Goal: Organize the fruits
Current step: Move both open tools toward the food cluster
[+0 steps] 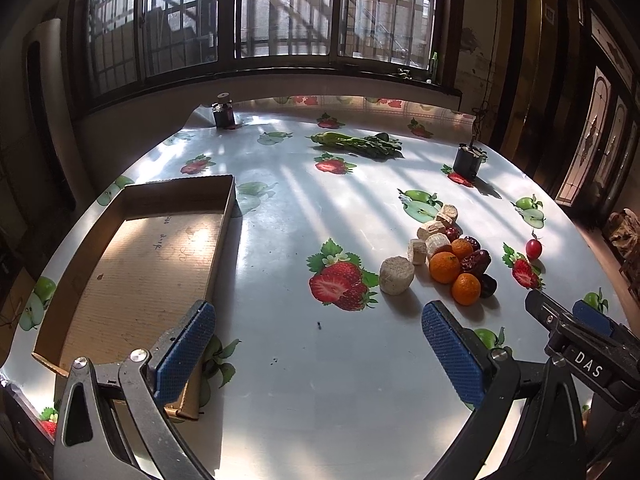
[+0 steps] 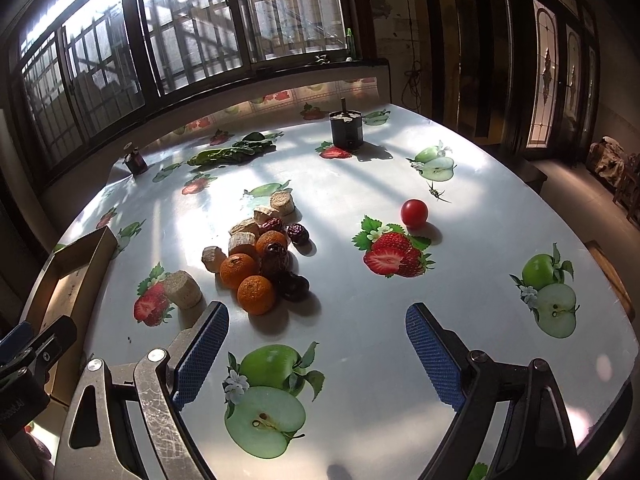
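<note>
A pile of three small oranges (image 1: 444,267) (image 2: 256,294), dark red dates (image 1: 476,260) (image 2: 276,260) and several beige cylinder pieces (image 1: 396,275) (image 2: 182,290) lies on the fruit-print table. A cherry tomato (image 1: 534,249) (image 2: 414,213) sits alone to the pile's right. An open cardboard box (image 1: 140,260) (image 2: 80,268) lies at the left with nothing in it. My left gripper (image 1: 318,354) (image 2: 36,336) is open above the table, between the box and the pile. My right gripper (image 2: 318,356) (image 1: 560,308) is open too, holding nothing, just short of the nearest orange.
Green leafy vegetables (image 1: 360,144) (image 2: 228,152) lie near the far edge. A dark cup (image 1: 468,162) (image 2: 346,130) stands at the back right and a small dark jar (image 1: 224,114) (image 2: 135,162) at the back left. An insect (image 2: 436,194) sits beyond the tomato. The window wall is behind.
</note>
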A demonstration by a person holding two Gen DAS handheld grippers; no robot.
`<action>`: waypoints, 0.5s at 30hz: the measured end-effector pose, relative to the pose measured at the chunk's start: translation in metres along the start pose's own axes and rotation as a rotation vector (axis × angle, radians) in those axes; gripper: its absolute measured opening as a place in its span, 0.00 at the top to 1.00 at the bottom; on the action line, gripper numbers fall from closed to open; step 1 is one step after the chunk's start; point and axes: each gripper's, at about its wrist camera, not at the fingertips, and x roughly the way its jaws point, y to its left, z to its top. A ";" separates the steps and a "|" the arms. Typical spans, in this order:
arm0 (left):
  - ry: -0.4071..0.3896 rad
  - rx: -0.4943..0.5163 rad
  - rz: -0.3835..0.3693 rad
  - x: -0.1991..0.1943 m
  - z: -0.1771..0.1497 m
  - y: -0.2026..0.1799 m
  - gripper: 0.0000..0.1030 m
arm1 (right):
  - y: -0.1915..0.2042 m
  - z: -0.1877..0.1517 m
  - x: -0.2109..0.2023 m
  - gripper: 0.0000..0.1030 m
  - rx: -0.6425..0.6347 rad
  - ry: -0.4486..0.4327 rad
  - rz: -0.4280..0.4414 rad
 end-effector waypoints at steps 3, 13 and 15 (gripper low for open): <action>0.001 -0.001 -0.001 0.000 -0.001 -0.001 0.00 | 0.000 -0.001 0.001 0.10 -0.001 0.003 0.004; 0.000 -0.003 0.000 0.001 -0.002 -0.002 0.00 | 0.002 -0.002 0.000 0.10 -0.009 0.003 0.004; -0.006 -0.008 0.000 0.001 -0.002 -0.001 0.00 | 0.003 -0.002 0.000 0.10 -0.009 0.005 0.005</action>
